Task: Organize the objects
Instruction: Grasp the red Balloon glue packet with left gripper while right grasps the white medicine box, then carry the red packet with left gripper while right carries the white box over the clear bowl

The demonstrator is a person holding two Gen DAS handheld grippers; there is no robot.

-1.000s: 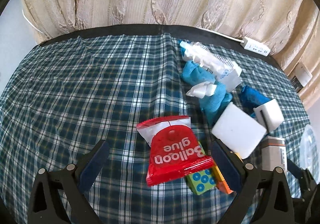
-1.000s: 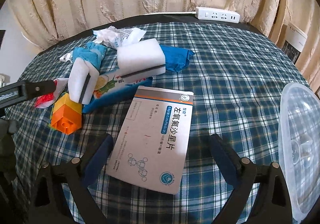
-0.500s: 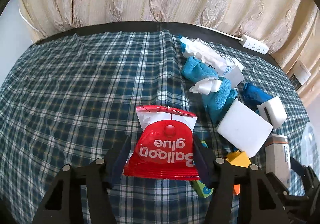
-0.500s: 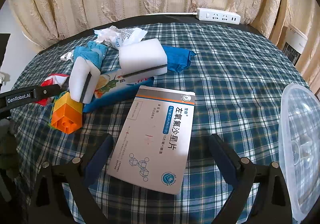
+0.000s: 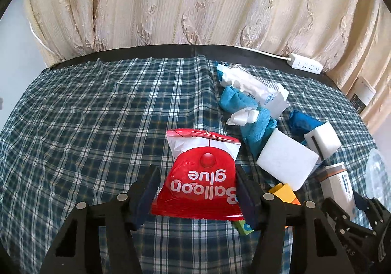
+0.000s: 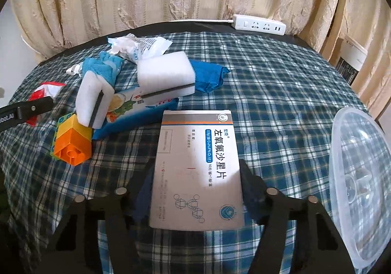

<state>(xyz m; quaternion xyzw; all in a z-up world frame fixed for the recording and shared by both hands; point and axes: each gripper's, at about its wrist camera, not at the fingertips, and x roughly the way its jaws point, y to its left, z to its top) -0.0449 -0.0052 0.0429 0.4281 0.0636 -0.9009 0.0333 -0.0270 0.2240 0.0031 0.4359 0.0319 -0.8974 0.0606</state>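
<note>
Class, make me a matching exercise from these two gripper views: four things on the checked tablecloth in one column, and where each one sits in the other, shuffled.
Things
1. glue packet
2. medicine box
3. power strip
4. clear lid

Places
A. far table edge, by the curtain
B. between the left gripper's fingers
C. right of the medicine box
D. between the right gripper's fingers

Pairs: 1-B, 2-D, 3-A, 4-C

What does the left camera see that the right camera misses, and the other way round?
Only the left camera shows the front of the red glue packet, sitting between the left gripper fingers. Only the right camera shows the face of the medicine box between the right gripper fingers, and the orange block whole. Both show the white sponges, blue cloths, power strip and checked tablecloth.
</note>
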